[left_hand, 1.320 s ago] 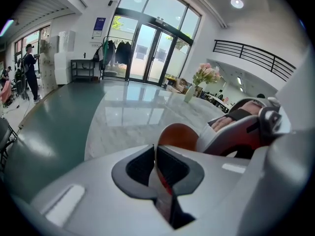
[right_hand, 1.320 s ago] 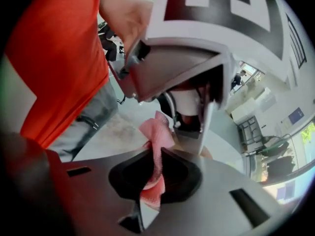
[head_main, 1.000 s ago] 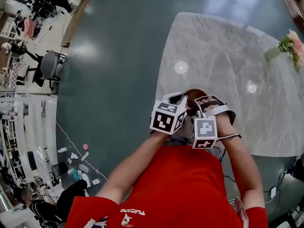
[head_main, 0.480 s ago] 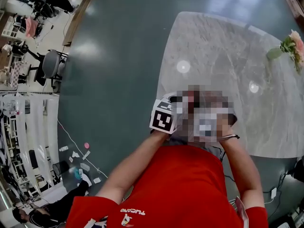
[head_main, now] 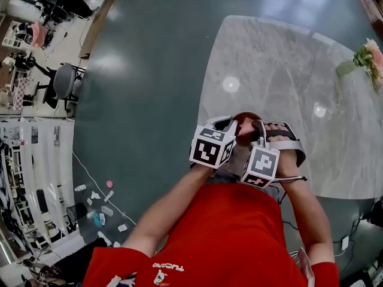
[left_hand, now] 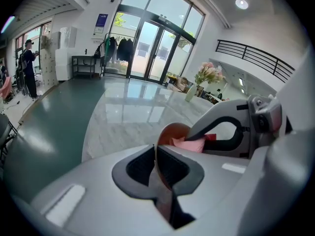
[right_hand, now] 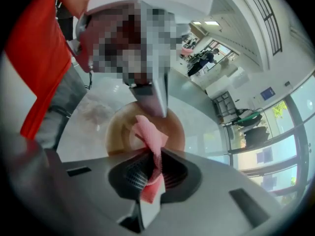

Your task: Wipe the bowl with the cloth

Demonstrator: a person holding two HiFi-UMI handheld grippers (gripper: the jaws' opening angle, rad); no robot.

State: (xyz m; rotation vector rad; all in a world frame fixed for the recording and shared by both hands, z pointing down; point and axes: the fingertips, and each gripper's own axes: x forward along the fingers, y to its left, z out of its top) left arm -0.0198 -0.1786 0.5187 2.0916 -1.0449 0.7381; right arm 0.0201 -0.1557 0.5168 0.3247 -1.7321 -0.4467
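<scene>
A brown bowl (head_main: 245,122) is held up over the near edge of the marble table, close to the person's chest. My left gripper (head_main: 234,127) is shut on the bowl's rim. In the left gripper view the bowl (left_hand: 170,132) stands edge-on between the closed jaws of that gripper (left_hand: 155,154). My right gripper (head_main: 258,131) is shut on a pink cloth (right_hand: 150,136), which is pressed into the bowl's (right_hand: 118,132) brown inside. The cloth (left_hand: 189,144) also shows past the bowl's rim in the left gripper view.
The grey marble table (head_main: 287,82) stretches ahead, with a vase of flowers (head_main: 366,58) at its far right. To the left is green floor, with an office chair (head_main: 60,84) and desks beyond. The person's red shirt fills the bottom of the head view.
The right gripper has turned a little, its marker cube now tilted, with the cloth still at the bowl. The left gripper and bowl have barely moved.
</scene>
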